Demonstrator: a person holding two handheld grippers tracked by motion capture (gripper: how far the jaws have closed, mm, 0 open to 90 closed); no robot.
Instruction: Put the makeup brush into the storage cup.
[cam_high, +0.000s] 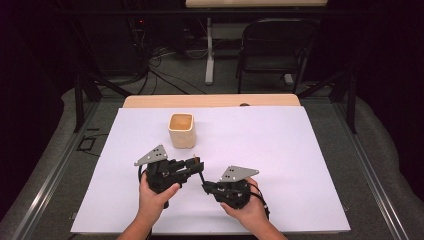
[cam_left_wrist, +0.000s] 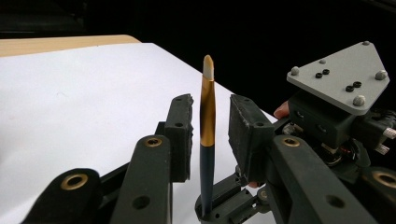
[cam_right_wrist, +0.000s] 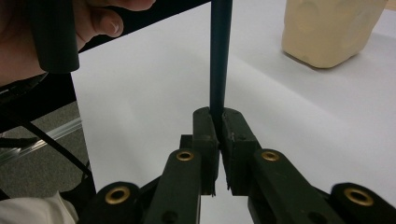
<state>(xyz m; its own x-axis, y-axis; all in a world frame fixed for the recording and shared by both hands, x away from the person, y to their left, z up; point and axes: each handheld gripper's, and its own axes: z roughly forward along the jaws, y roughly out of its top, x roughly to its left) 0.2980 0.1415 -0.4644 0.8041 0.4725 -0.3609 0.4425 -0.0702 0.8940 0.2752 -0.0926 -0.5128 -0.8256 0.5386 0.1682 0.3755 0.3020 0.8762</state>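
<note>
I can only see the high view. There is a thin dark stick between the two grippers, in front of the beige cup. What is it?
Observer: The left gripper view shows it close up. It looks like a paintbrush, with a dark handle, a gold band and a pale pointed tip.
Operator: Which gripper actually has hold of it?
Observer: The right gripper. In the right gripper view its jaws are shut on the dark handle.
Operator: And the left one?
Observer: The left gripper has one jaw on each side of the gold band. There is a gap on both sides, so it is not pressing on the brush.
</note>
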